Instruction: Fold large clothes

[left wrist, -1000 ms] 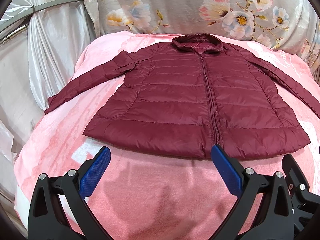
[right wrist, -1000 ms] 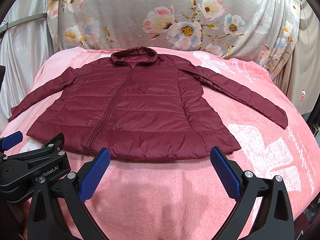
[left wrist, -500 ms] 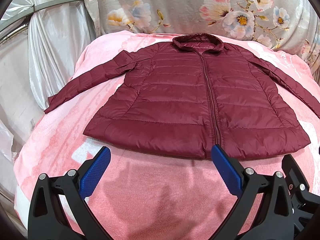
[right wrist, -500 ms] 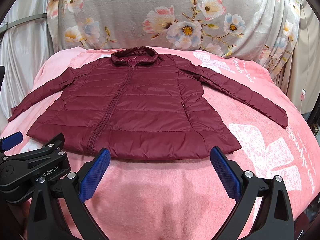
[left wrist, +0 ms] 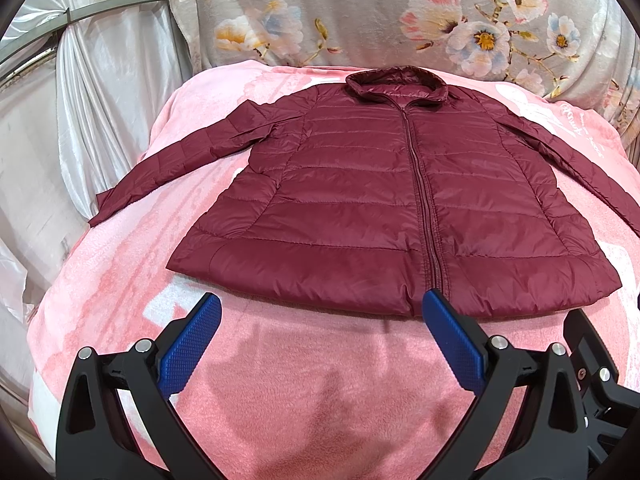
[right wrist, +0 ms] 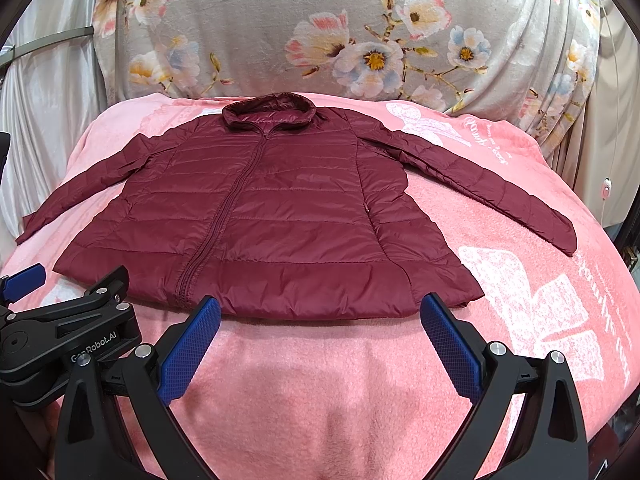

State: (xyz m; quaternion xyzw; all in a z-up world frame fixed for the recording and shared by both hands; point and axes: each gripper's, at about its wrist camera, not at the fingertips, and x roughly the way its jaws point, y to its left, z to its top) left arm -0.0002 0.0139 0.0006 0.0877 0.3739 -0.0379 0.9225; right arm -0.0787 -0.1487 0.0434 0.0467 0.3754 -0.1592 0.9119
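1. We judge that we are at the very start: the maroon puffer jacket (left wrist: 400, 208) lies spread flat, front up and zipped, with no fold made in it yet.
2. The jacket rests on a pink blanket (left wrist: 320, 400) over what looks like a bed. Its collar points to 12 o'clock and its hem to 6 o'clock, nearest us.
3. Our left tongs (left wrist: 320, 340) are wide apart and hold nothing. They hover over bare blanket just short of the hem, with the blue pads (left wrist: 188, 344) clear of the cloth.
4. Our right tongs (right wrist: 320, 340) are equally wide and hold nothing, poised near the hem on the 3 o'clock half of the jacket.
5. In the right wrist view, the left tool's black body sits at about 8 o'clock, close beside us.
6. The next move, as we judge it, is to bring a sleeve across the body. The left sleeve (left wrist: 180, 156) runs out toward 9 o'clock and the right sleeve (right wrist: 492, 188) toward 3 o'clock, so each pair of tongs must reach well outward to a cuff.
7. The shell looks slick and puffy, so we would pinch at a seam or a cuff.
8. Our count:
   - one jacket
   - two sleeves
   - one collar
   - one zip
   - one blanket
   - two pairs of tongs
   - a floral cloth (right wrist: 360, 40) behind, at 12 o'clock
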